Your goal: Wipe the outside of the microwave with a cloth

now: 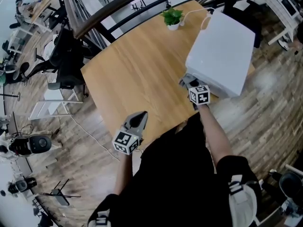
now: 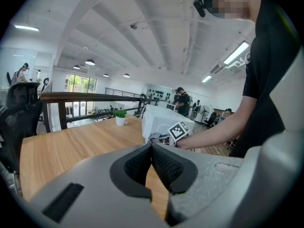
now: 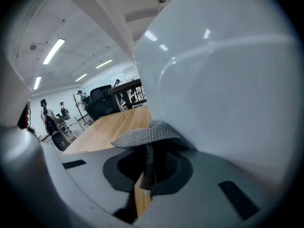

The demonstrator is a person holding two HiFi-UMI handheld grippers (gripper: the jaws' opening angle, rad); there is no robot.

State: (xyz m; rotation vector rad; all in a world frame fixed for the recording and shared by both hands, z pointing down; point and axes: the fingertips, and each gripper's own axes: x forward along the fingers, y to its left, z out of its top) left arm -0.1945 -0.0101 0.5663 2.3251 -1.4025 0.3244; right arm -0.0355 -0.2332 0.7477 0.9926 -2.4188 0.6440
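Right gripper (image 3: 148,167) has its jaws pinching a grey cloth (image 3: 145,136), and the cloth is pressed flat against the white microwave (image 1: 222,51), at its near left corner. The microwave sits at the right end of the table (image 1: 137,65). Left gripper (image 2: 152,151) hovers over the table's near edge, jaws pressed together, nothing between them. Small plant (image 1: 172,17) at the far edge.

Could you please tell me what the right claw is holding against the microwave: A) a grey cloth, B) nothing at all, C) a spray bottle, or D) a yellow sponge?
A: in the right gripper view the right claw is shut on a grey cloth, whose upper edge lies against the side of the microwave.
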